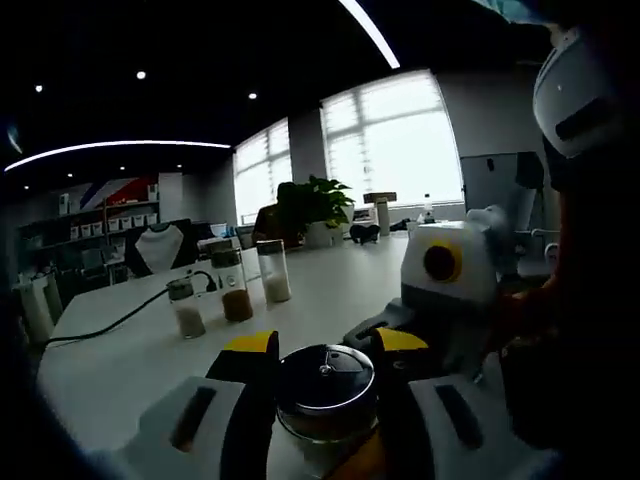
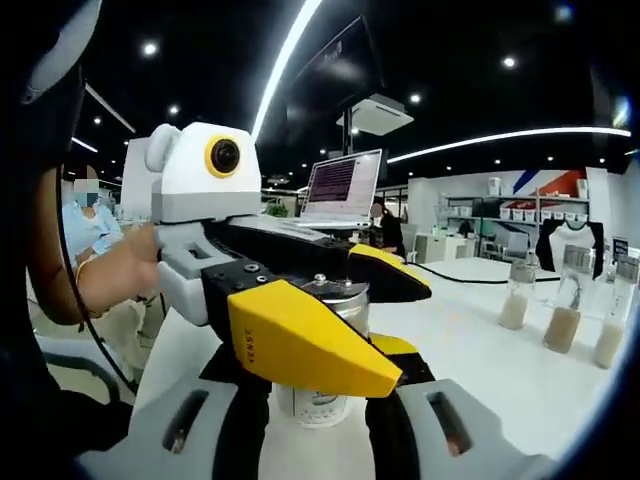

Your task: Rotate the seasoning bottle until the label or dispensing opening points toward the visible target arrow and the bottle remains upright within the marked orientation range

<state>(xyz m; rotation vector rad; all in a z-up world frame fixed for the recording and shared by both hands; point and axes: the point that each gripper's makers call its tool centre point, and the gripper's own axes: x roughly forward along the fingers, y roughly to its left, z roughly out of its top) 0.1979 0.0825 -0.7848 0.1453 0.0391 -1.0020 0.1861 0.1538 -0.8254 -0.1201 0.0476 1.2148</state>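
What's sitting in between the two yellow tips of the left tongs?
In the left gripper view, a glass seasoning bottle with a shiny metal lid sits between the yellow-tipped left tongs. Brownish seasoning shows through the glass.

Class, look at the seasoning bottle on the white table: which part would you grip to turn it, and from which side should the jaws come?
Grip the bottle by its round glass body just under the metal lid, jaws coming in level from opposite sides. It stands upright and its wall is cylindrical, so a side pinch should keep it vertical while it turns. Both the left gripper and the right gripper already flank it this way.
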